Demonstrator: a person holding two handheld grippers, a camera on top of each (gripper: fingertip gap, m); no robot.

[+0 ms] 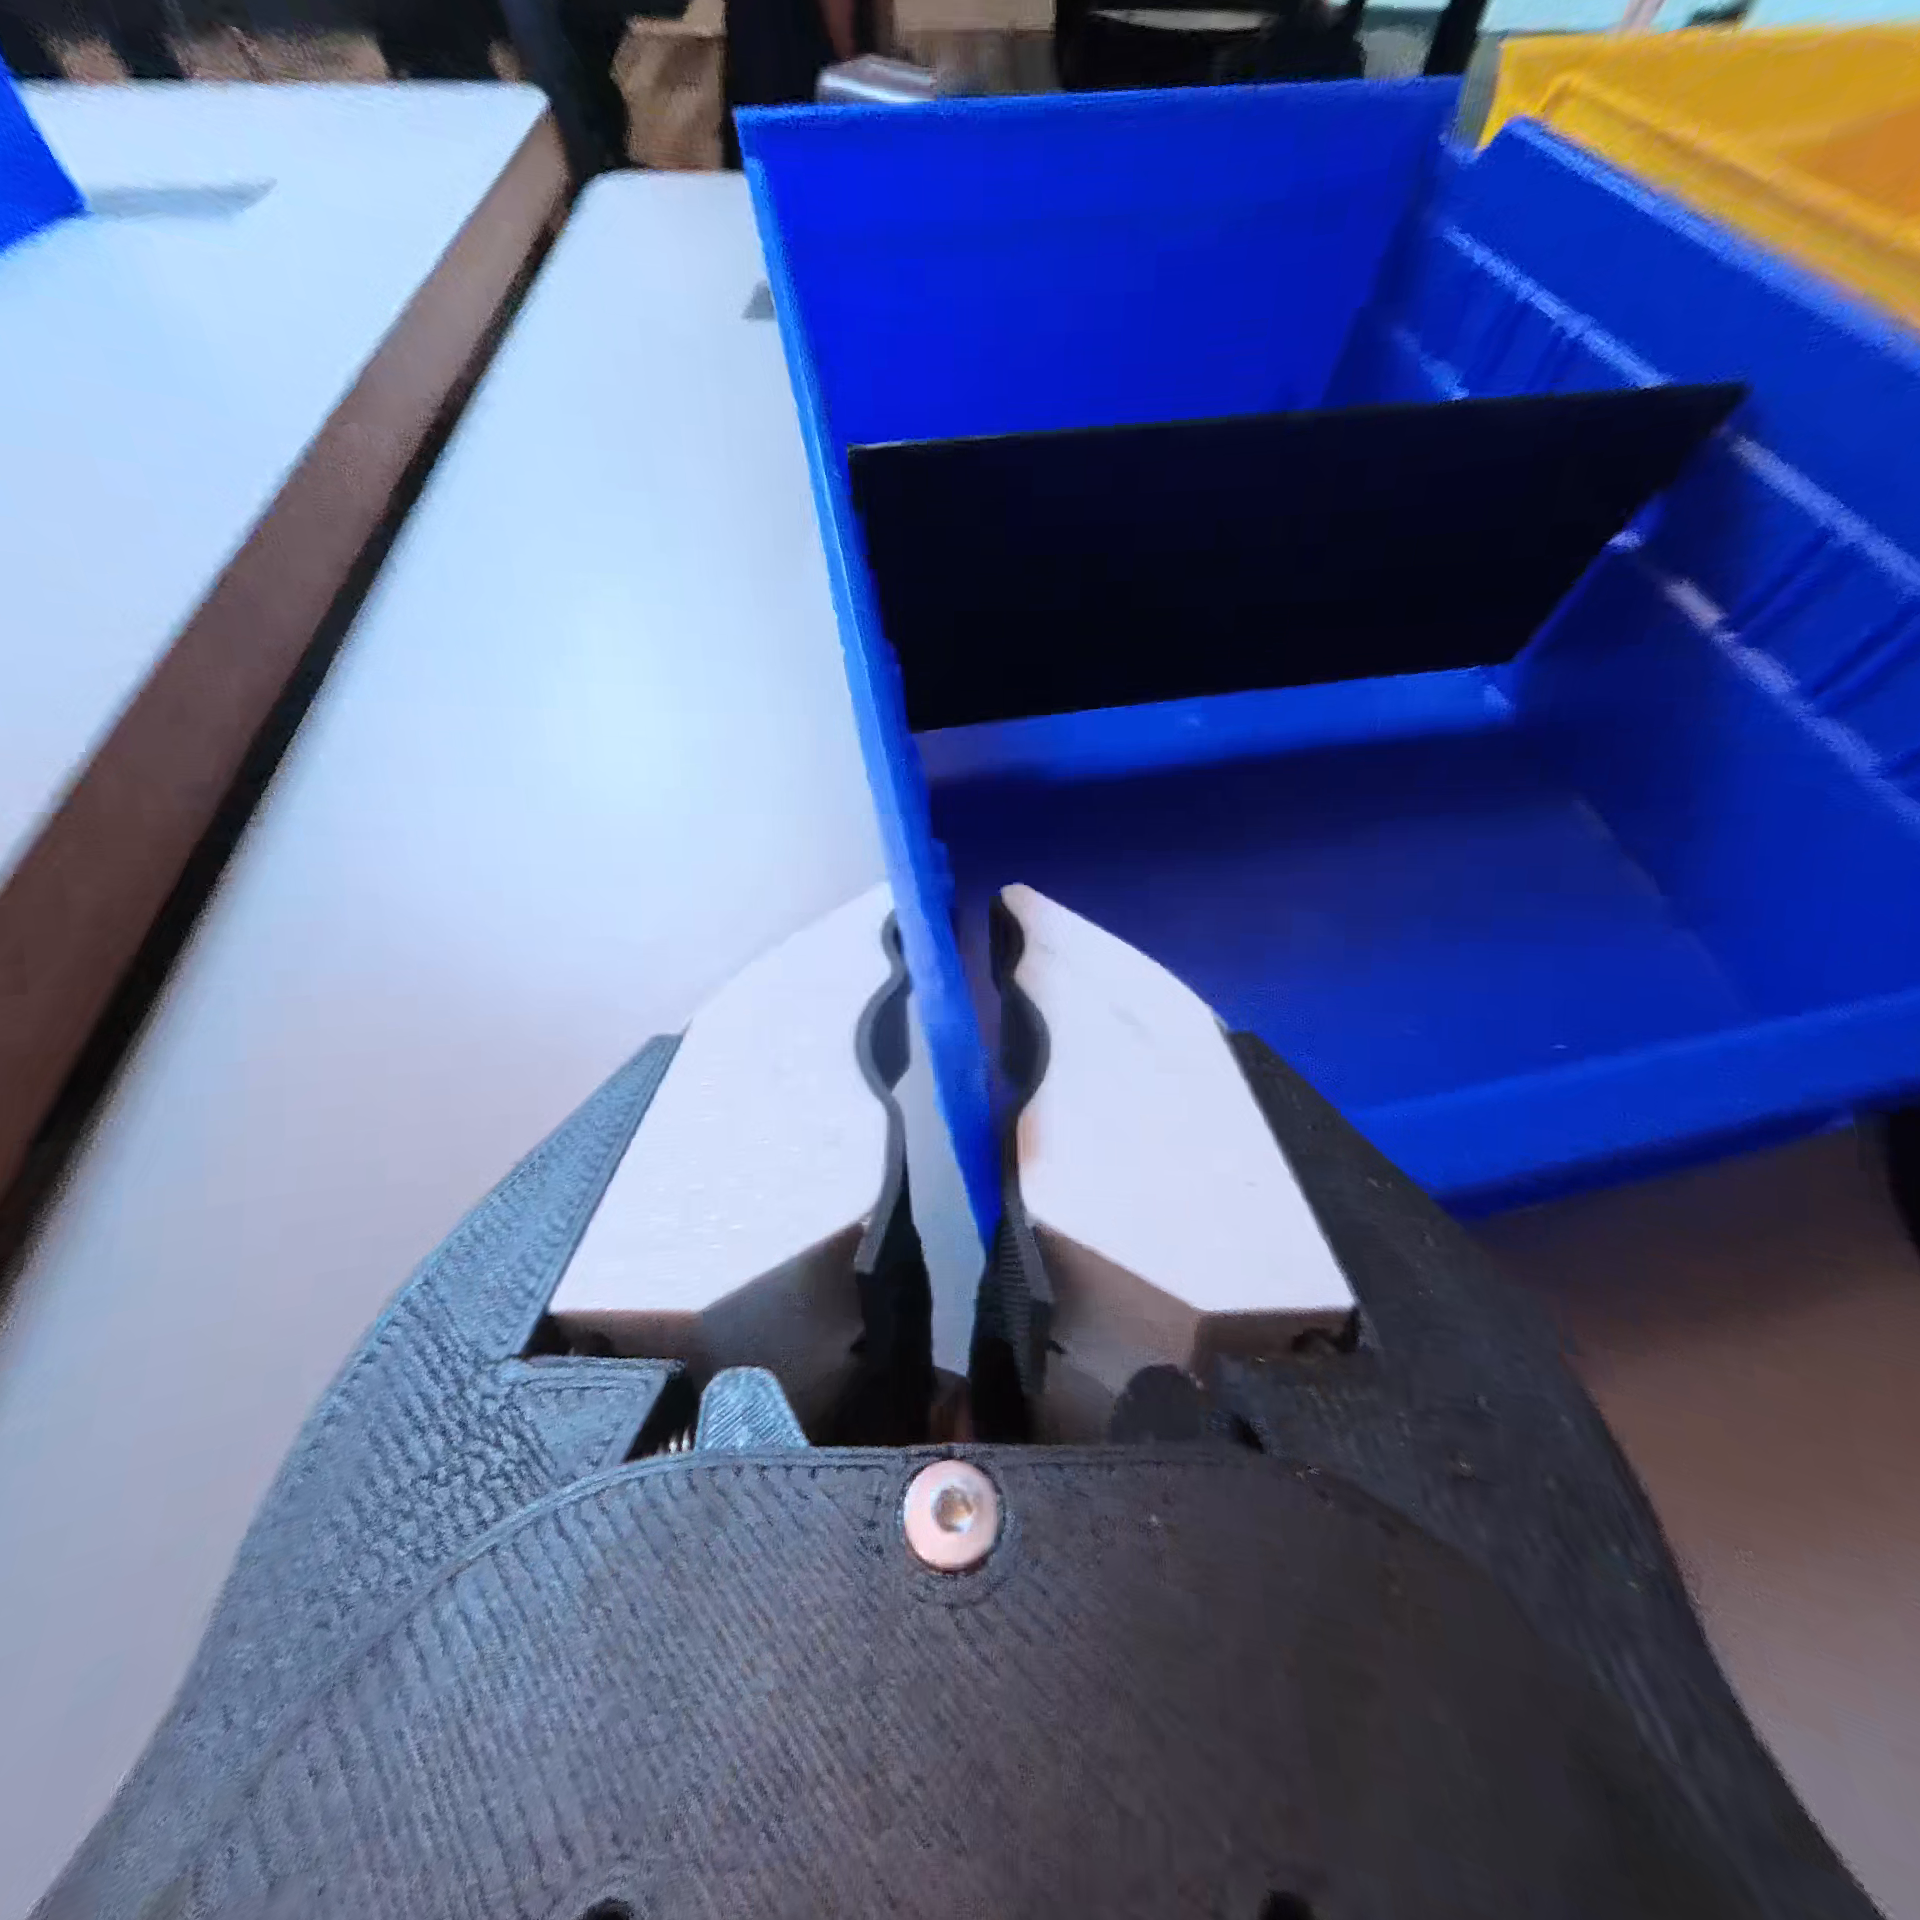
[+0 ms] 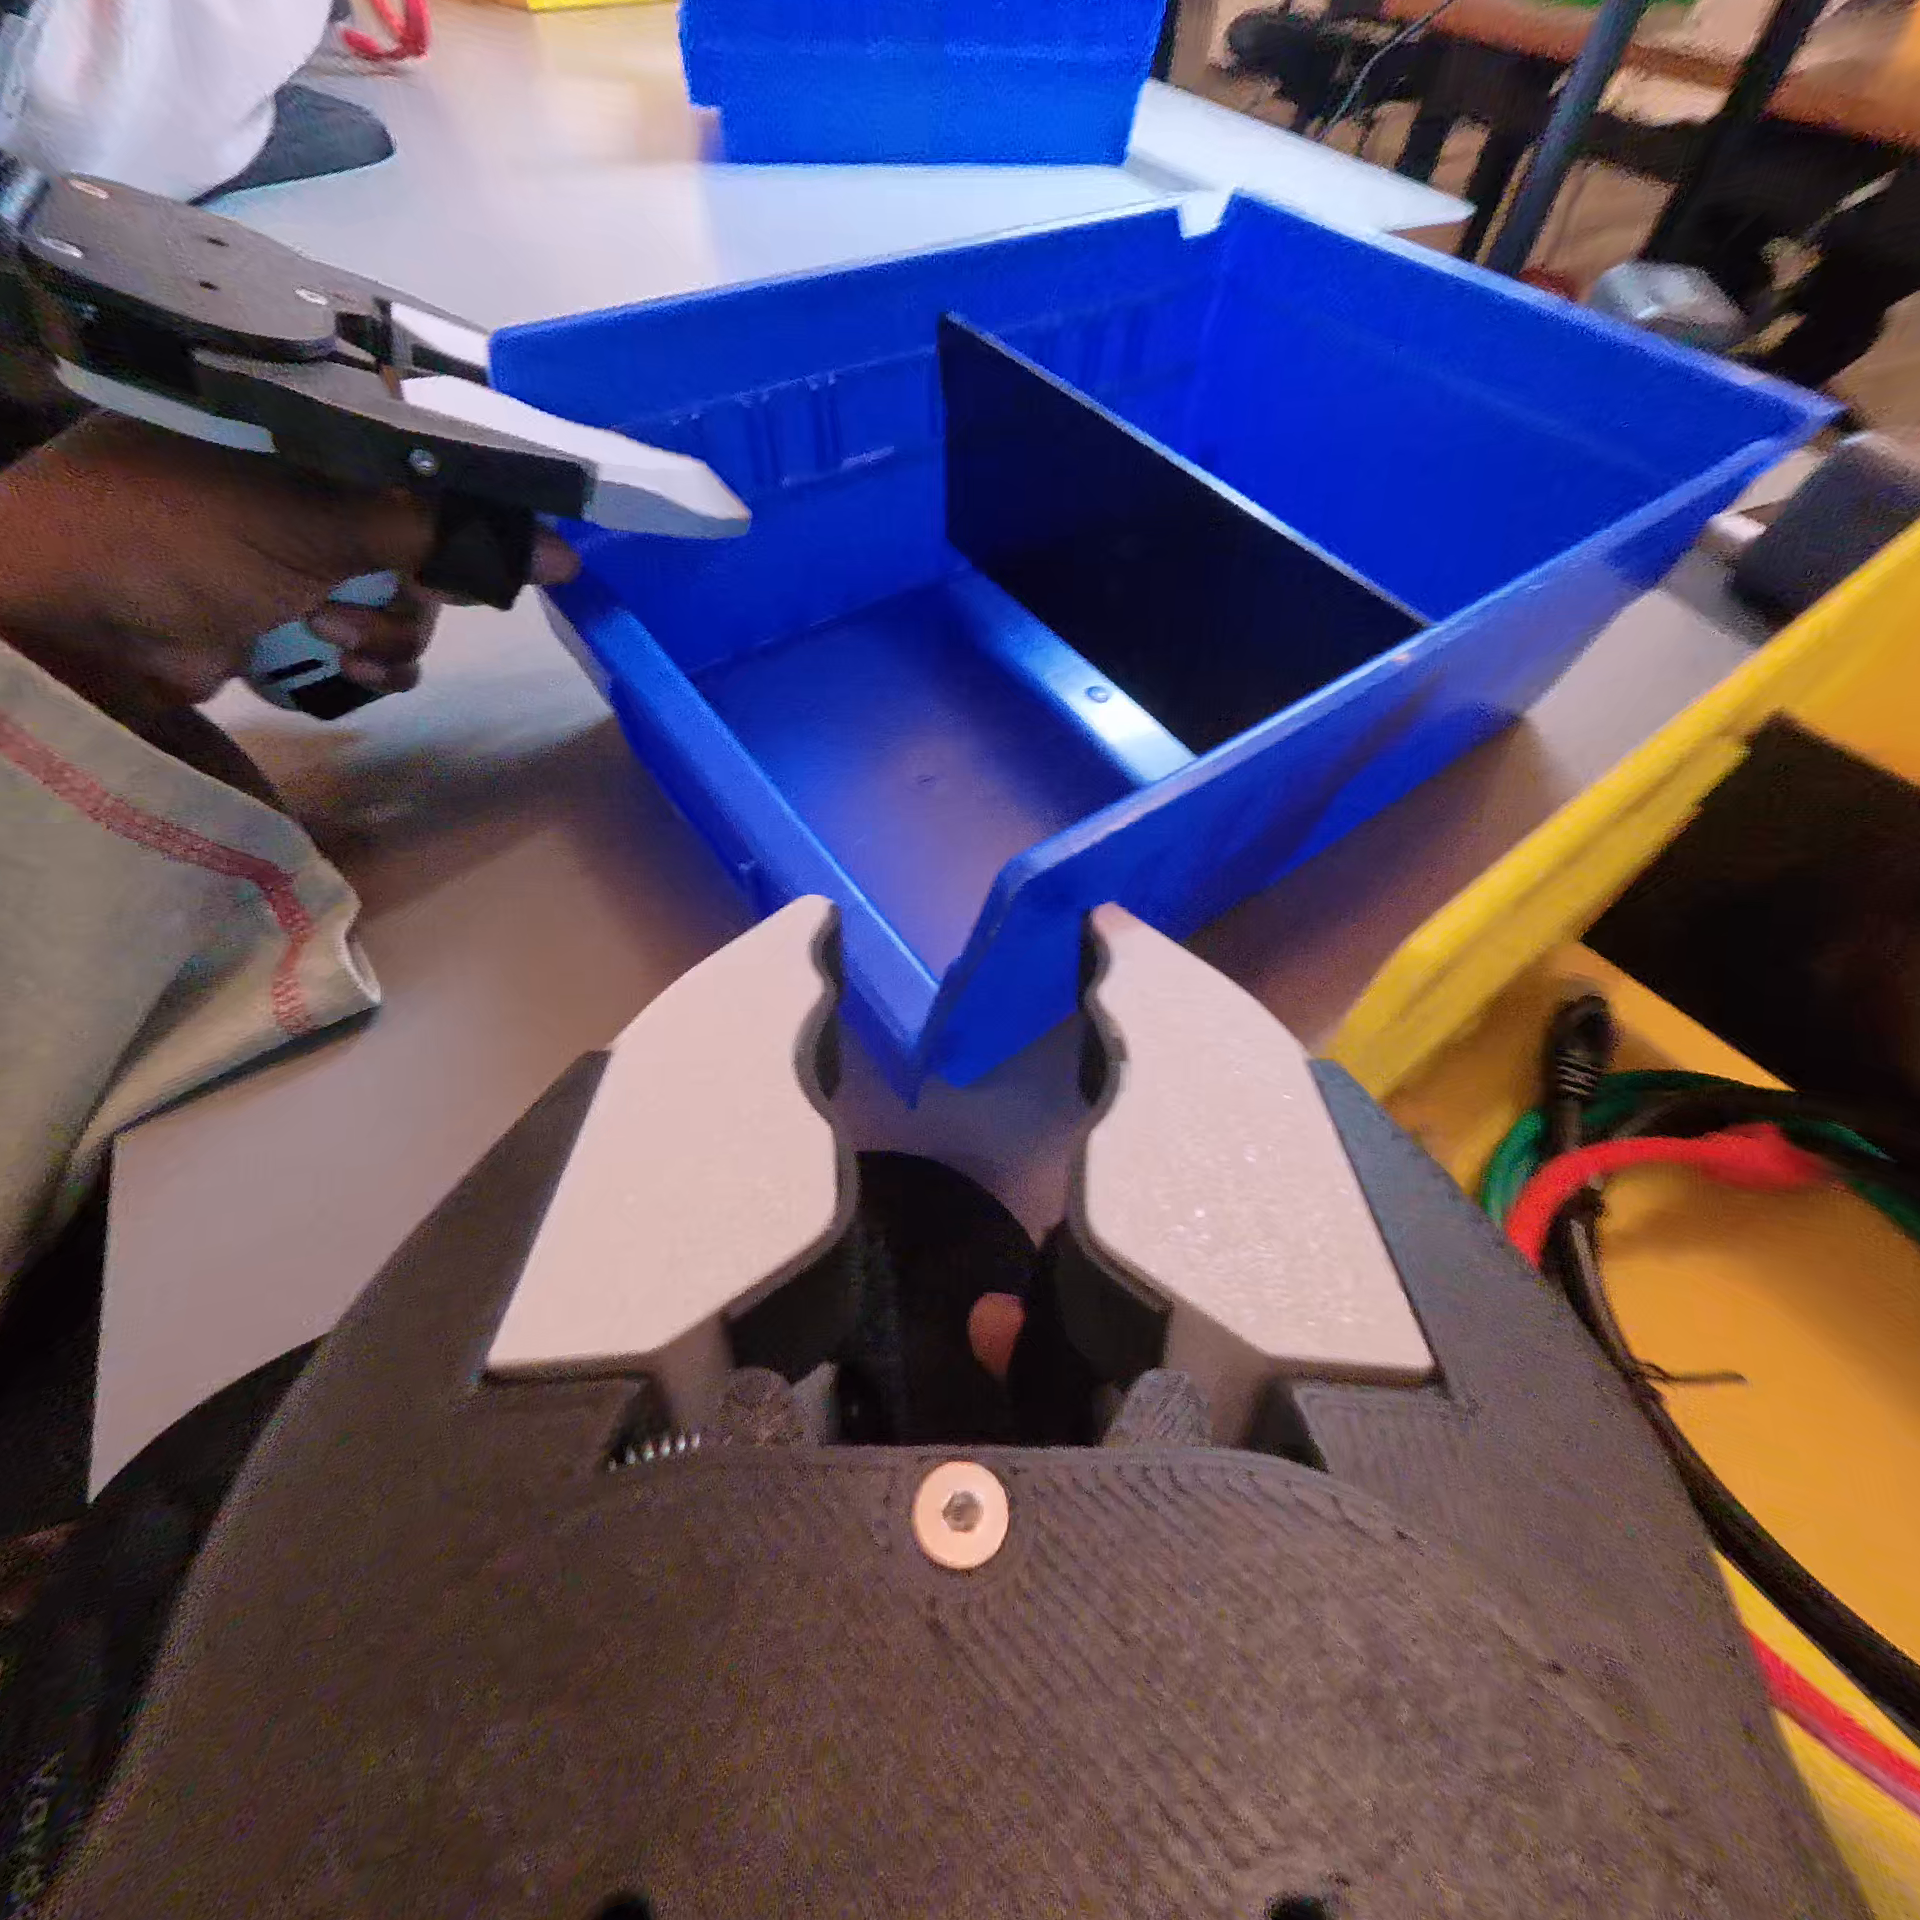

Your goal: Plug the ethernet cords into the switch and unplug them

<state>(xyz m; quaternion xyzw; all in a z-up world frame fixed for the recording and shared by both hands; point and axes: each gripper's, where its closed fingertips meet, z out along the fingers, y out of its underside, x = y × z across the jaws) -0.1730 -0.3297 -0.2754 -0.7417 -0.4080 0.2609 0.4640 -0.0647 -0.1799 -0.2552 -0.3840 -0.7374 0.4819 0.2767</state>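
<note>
The left tool point(image 1: 951, 1049) is seen pinched on the side wall of a blue bin point(image 1: 1351, 883), the thin wall running up the centre of the left wrist view between the pale fingers point(image 1: 769, 1122). The right tool point(image 2: 961, 997) is held spread, its jaws framing the bin's near corner at centre frame without touching it, as far as can be told. The bin, split by a black divider point(image 2: 1143, 540), is shown empty on the grey desk point(image 2: 499, 904); it appears tipped, though how far cannot be told.

The ethernet cords point(image 2: 1662, 1164) are found at the lower right of the right wrist view, red, green and black strands looped in a yellow bin point(image 2: 1538, 873), with one black plug point(image 2: 1579, 1049) pointing toward the top of the frame. Their coils carry no single long axis. No switch can be made out in either view.

The cords lie just right of the right tool, which is judged the nearer; the left tool is occupied, so any pickup would likely fall to the right one. No plugging appears to have begun.
</note>
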